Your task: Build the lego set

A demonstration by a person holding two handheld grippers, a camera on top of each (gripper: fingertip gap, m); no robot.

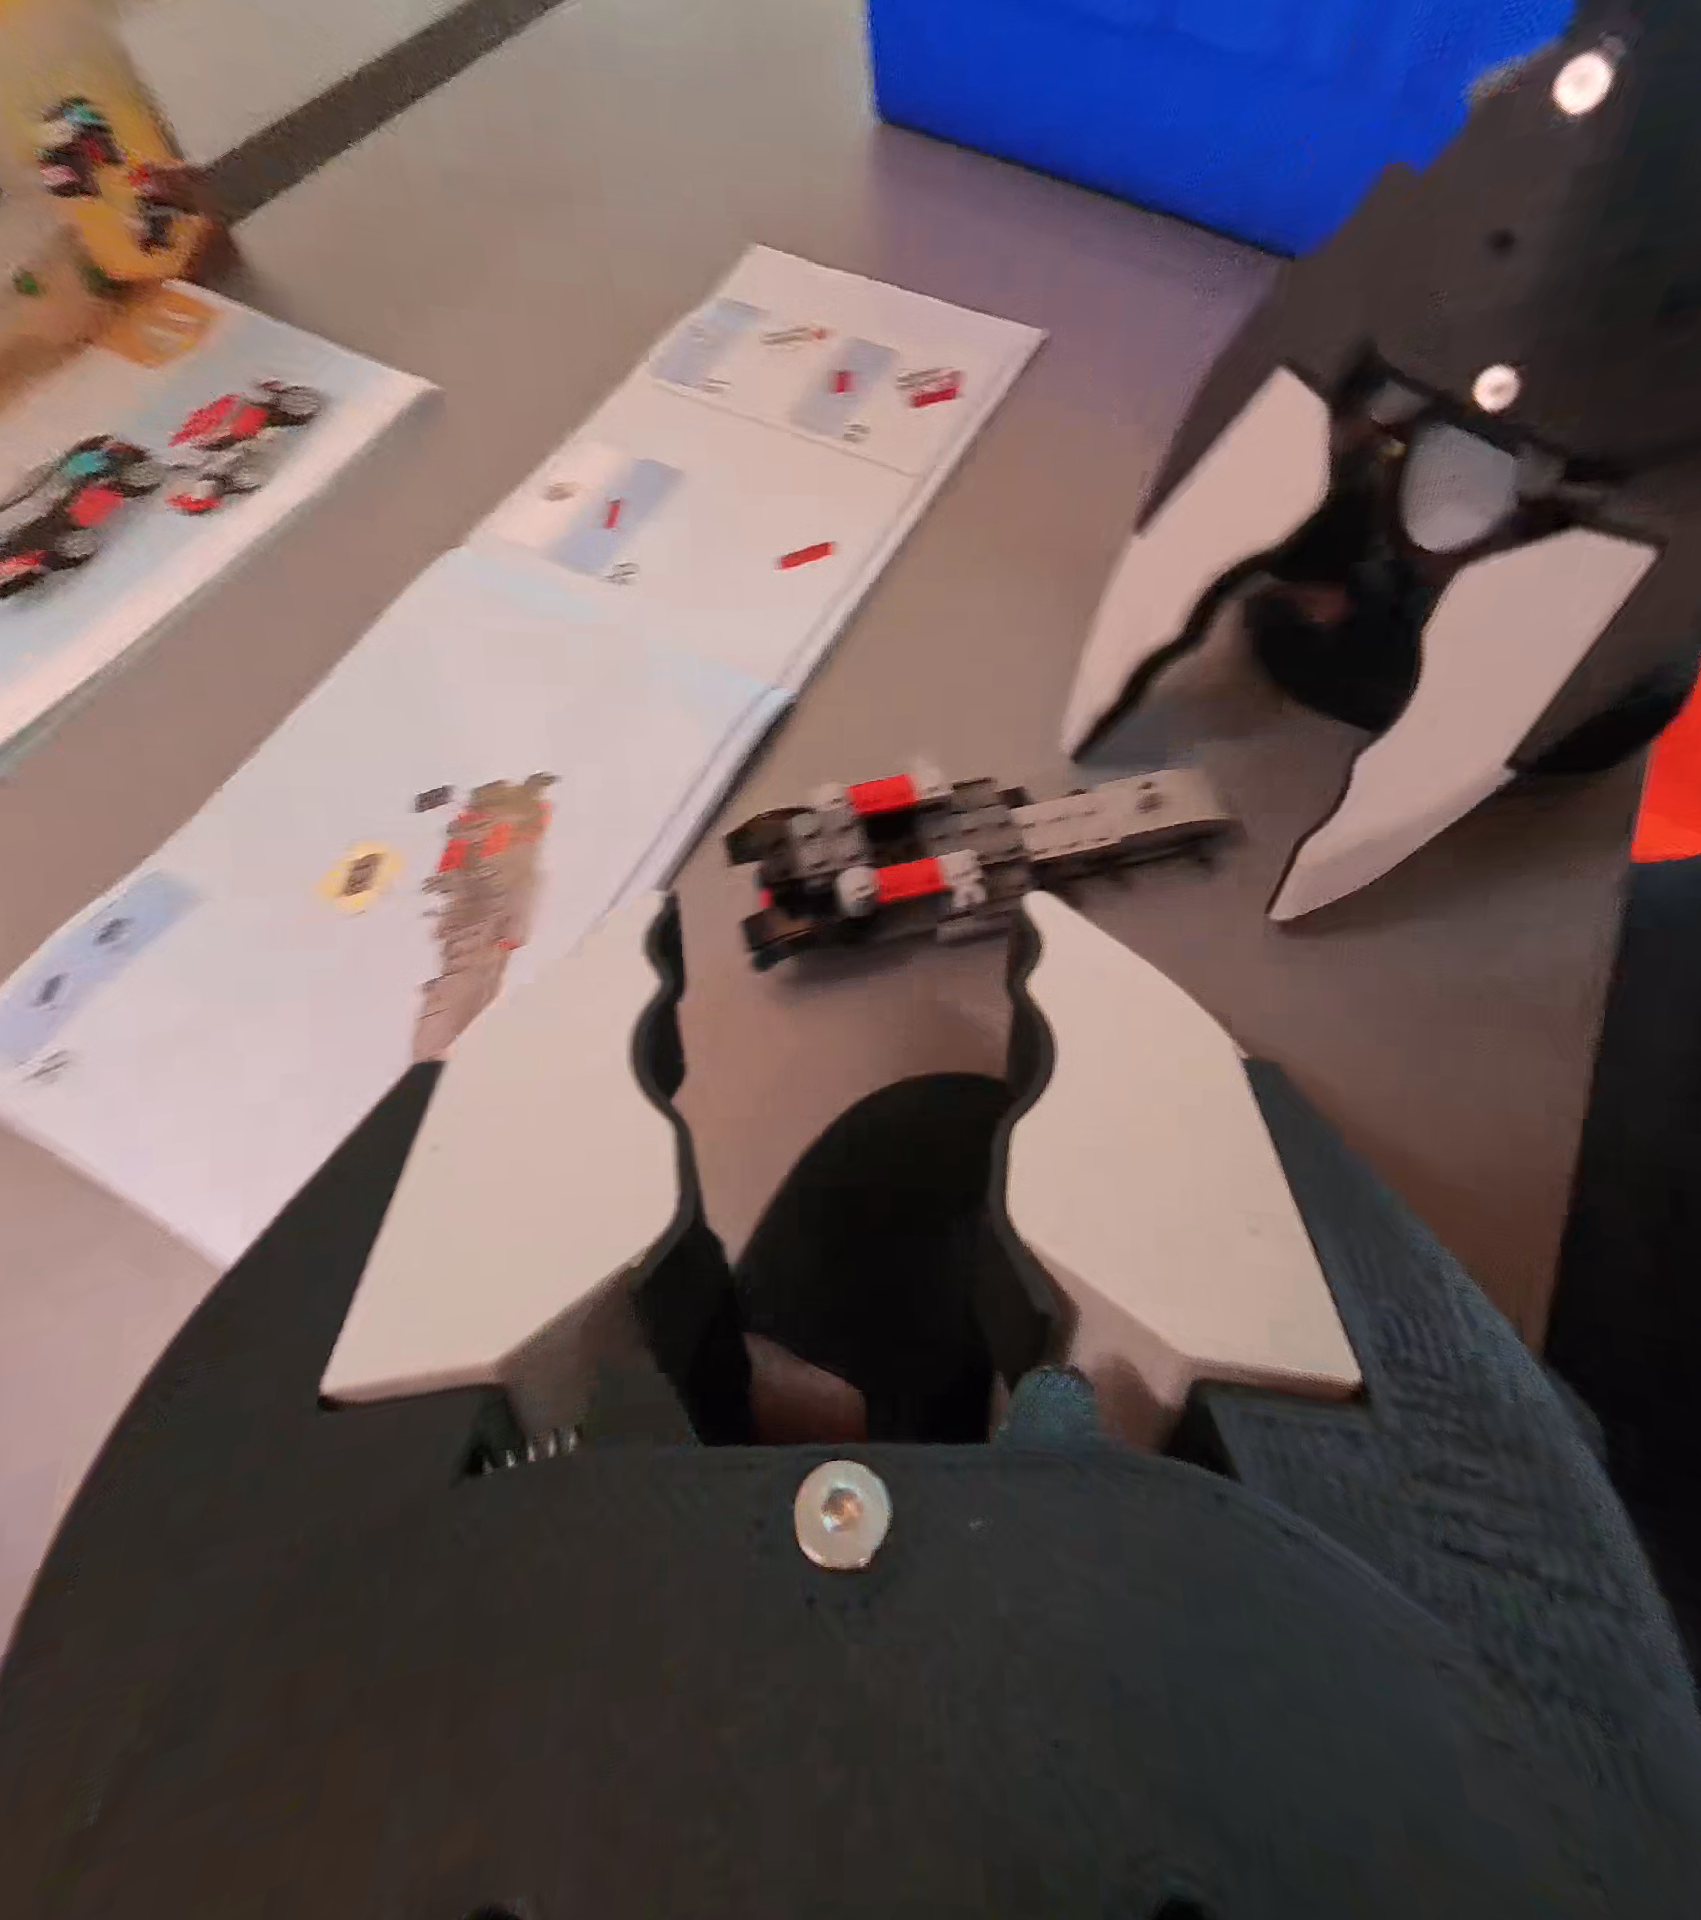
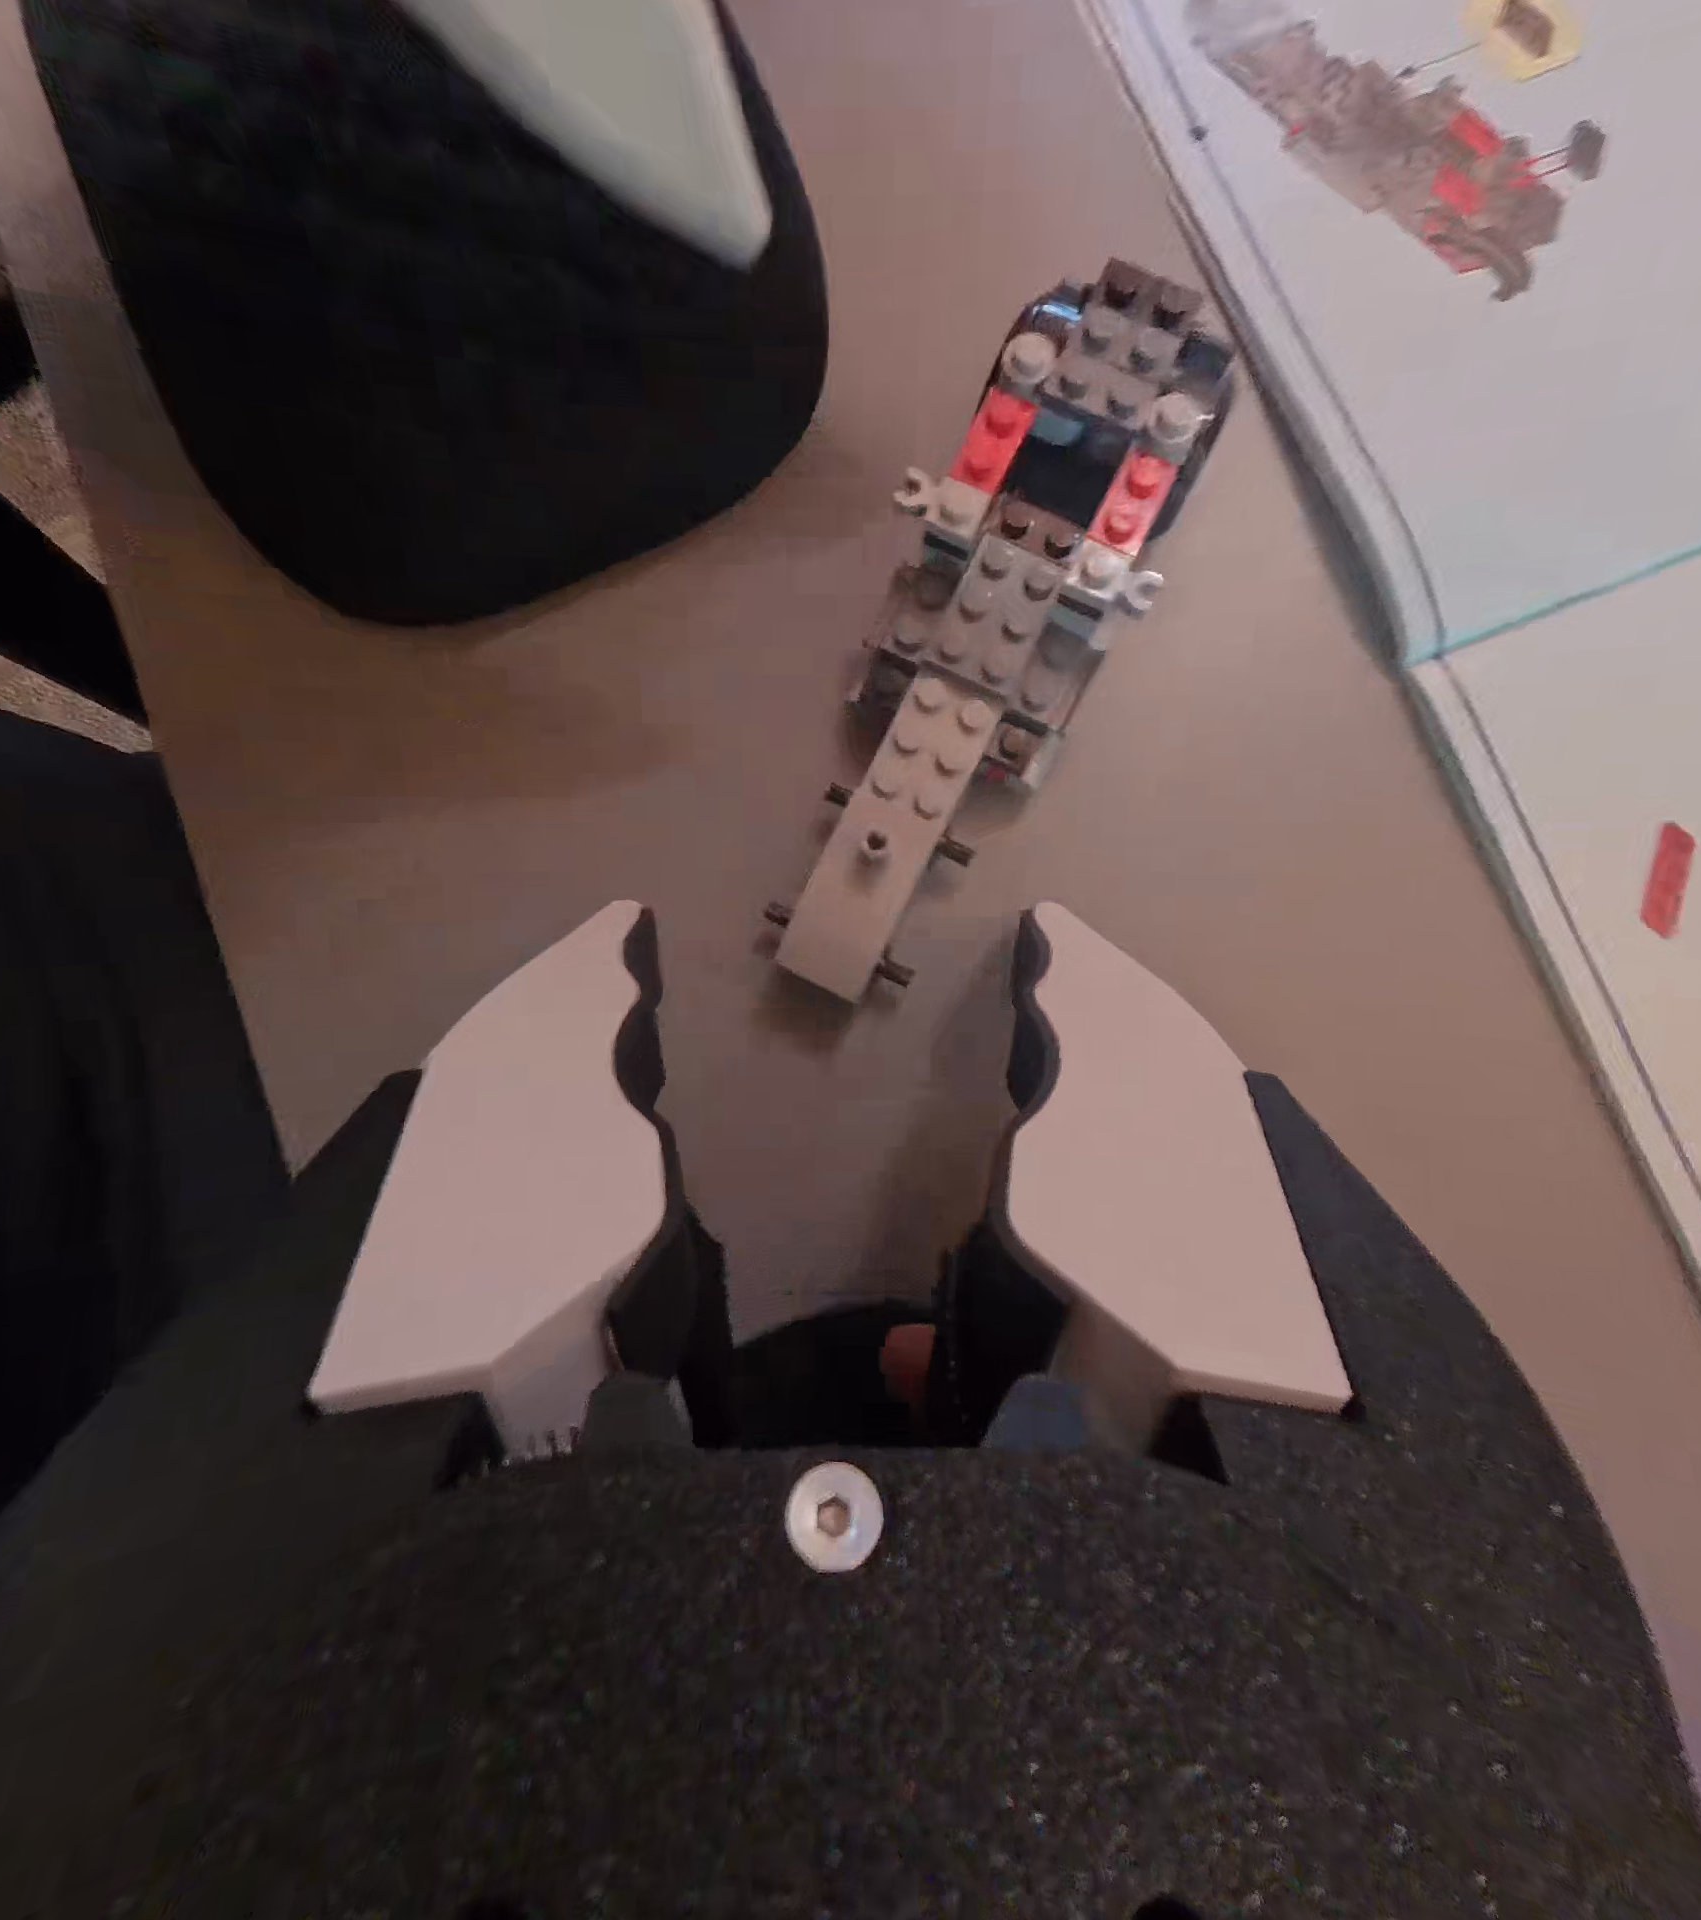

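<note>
A half-built toy car of grey, black and red plastic bricks (image 2: pixel 1017 582) lies flat on the smooth grey table (image 2: pixel 1189 1039). It has a long flat grey tail with studs on top. Nothing is holding it.

The left black-and-white claw (image 1: pixel 844 914) has its two fingers spread apart, with nothing between them. Its tips sit just beside the dark front end of the toy car, and it is hard to tell if they touch. The right black-and-white claw (image 2: pixel 833 920) is spread wide too and holds nothing. In the right wrist view, the car's grey tail points at the gap between its fingers, a little way in front of them.

An open white paper booklet with building pictures (image 1: pixel 472 748) lies next to the car. A small flat red brick (image 1: pixel 808 556) rests on its far page. The page has tiny numbers and marks, but they are too blurry to read. A second booklet with pictures of finished cars (image 1: pixel 129 509) lies farther left, near a yellow box (image 1: pixel 46 208). A bright blue bin (image 1: pixel 1168 114) stands at the far side of the table. No brand name can be read anywhere.
</note>
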